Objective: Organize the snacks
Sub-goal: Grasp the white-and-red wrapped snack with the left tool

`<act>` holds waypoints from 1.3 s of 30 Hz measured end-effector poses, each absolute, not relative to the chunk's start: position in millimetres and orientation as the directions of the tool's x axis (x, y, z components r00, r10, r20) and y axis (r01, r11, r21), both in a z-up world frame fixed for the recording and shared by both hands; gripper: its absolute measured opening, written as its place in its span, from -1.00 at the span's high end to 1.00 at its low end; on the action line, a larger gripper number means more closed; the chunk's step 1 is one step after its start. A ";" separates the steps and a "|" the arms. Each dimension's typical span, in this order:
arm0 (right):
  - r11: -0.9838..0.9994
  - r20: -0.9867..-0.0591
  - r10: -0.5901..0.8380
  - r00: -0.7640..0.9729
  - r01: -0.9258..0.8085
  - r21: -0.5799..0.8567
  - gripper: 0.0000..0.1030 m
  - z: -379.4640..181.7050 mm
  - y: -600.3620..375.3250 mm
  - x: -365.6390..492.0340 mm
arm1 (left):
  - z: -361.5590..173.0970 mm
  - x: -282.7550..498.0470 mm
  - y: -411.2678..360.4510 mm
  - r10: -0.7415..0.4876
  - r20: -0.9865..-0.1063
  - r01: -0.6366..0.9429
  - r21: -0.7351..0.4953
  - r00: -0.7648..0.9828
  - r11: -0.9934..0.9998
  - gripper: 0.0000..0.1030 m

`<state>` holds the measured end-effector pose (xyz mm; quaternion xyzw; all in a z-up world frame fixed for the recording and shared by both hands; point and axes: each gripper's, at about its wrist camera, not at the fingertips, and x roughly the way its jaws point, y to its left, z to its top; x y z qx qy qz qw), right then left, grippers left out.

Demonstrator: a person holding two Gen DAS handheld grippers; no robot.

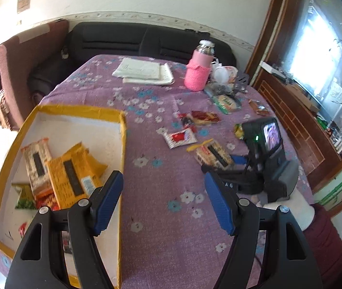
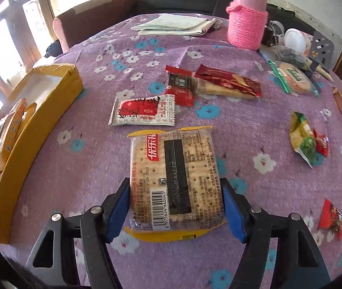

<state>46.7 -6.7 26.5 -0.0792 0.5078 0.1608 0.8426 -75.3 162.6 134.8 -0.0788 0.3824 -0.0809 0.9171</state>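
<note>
A yellow-edged cardboard box (image 1: 122, 130) sits at the left of the purple flowered table and holds several snack packs (image 1: 72, 173). My left gripper (image 1: 163, 192) is open and empty, just right of the box's near corner. My right gripper (image 2: 175, 192) is shut on a clear cracker pack with yellow ends (image 2: 173, 168), its blue pads (image 2: 120, 207) pressing both long sides. The same pack shows in the left wrist view (image 1: 213, 155). Loose on the table are a white-and-red packet (image 2: 144, 112), red wafer packs (image 2: 219, 83), a green-yellow pack (image 2: 303, 139) and a small red packet (image 2: 332, 218).
A pink knit-sleeved flask (image 2: 248, 19) stands at the back with folded papers (image 2: 175, 25) to its left. A bagged biscuit (image 2: 291, 78) and clutter lie at the back right. A sofa (image 1: 132, 41) and an armchair (image 1: 26, 69) stand beyond the table.
</note>
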 end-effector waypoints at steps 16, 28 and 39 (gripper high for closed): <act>0.788 -0.564 0.562 0.606 -0.186 0.586 -0.38 67.7 -120.3 18.5 | 119.2 74.3 127.6 -0.370 -0.745 0.117 -0.370 0.555 0.921 -0.47; 0.751 -0.592 0.577 0.562 -0.080 0.656 -0.39 27.9 -145.0 39.8 | 22.1 136.5 105.4 -0.320 -0.798 0.014 -0.364 0.510 0.931 -0.46; 0.759 -0.612 0.564 0.555 -0.057 0.648 -0.39 25.2 -145.5 37.3 | 28.3 101.6 57.5 -0.241 -0.861 0.270 -0.127 0.447 0.954 0.20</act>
